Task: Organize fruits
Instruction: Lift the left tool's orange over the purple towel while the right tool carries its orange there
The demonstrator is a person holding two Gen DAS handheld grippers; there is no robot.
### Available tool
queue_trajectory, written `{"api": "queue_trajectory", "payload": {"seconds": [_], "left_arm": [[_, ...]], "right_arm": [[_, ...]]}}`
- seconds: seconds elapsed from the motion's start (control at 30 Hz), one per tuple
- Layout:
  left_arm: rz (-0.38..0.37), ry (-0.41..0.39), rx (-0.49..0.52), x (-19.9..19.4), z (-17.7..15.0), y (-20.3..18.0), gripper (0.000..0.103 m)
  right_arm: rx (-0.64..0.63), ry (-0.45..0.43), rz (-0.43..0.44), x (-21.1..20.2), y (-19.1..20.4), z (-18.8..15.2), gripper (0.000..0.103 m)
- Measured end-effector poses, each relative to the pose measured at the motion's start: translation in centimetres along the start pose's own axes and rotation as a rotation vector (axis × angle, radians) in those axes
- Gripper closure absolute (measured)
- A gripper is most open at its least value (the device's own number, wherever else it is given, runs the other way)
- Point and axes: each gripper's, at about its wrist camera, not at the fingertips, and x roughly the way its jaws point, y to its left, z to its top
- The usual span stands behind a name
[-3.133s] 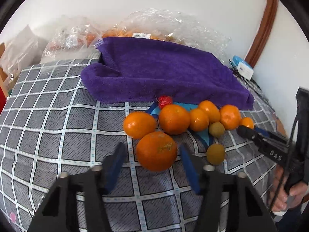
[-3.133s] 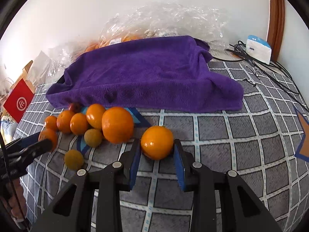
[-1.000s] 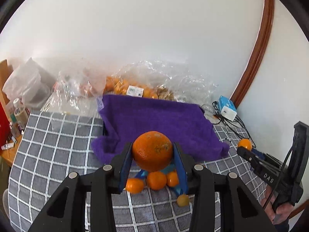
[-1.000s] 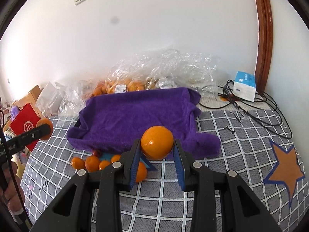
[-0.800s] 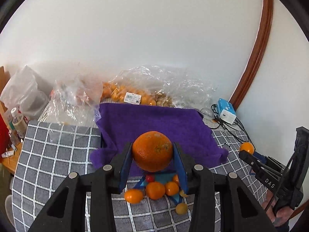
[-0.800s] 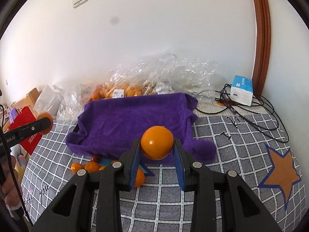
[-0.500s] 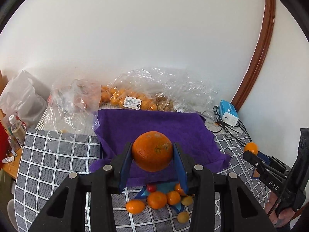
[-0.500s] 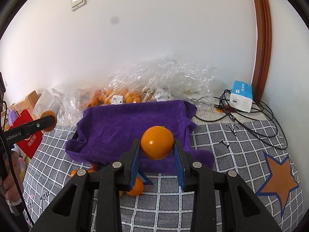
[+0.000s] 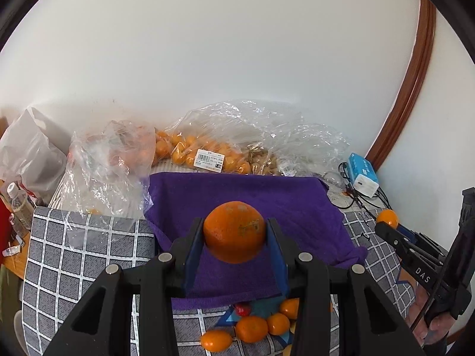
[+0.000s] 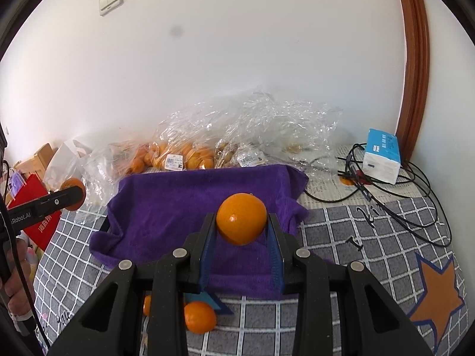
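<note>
My left gripper (image 9: 234, 237) is shut on a large orange (image 9: 234, 231) and holds it high above the purple towel (image 9: 207, 195). My right gripper (image 10: 241, 225) is shut on a smooth orange (image 10: 241, 218), also raised above the towel (image 10: 166, 207). Several small oranges (image 9: 251, 327) and a red strawberry (image 9: 242, 309) lie on the grey checked cloth just in front of the towel; one orange (image 10: 199, 316) shows in the right wrist view. The right gripper also shows at the right in the left wrist view (image 9: 389, 222).
Clear plastic bags of oranges (image 9: 204, 154) lie behind the towel by the wall. A blue-white box (image 10: 383, 155) and black cables (image 10: 415, 207) sit at the right. A red bag (image 10: 41, 219) and bottle (image 9: 17, 201) stand at the left.
Both grippers have risen and moved forward over the towel, each keeping its orange. The loose fruits have slid lower in both views.
</note>
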Motion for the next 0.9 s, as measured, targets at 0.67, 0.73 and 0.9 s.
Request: {"api": "queue_trajectory", "payload": {"seconds": [0.67,0.73,0.9], "left_arm": [[0.047,0.086,-0.015,7.9,1.3,0.8,0.063],[0.050,0.101,-0.013,8.9,1.0,0.8,0.063],[0.047,0.143,-0.018,10.9,0.4,1.3,0.063]], "right_arm": [[-0.003,0.047,-0.005,8.1,-2.5,2.2,0.070],[-0.006,0.056,-0.010,9.0,-2.5,2.2,0.070],[-0.016,0.091,-0.011,11.0,-2.1,1.6,0.070]]}}
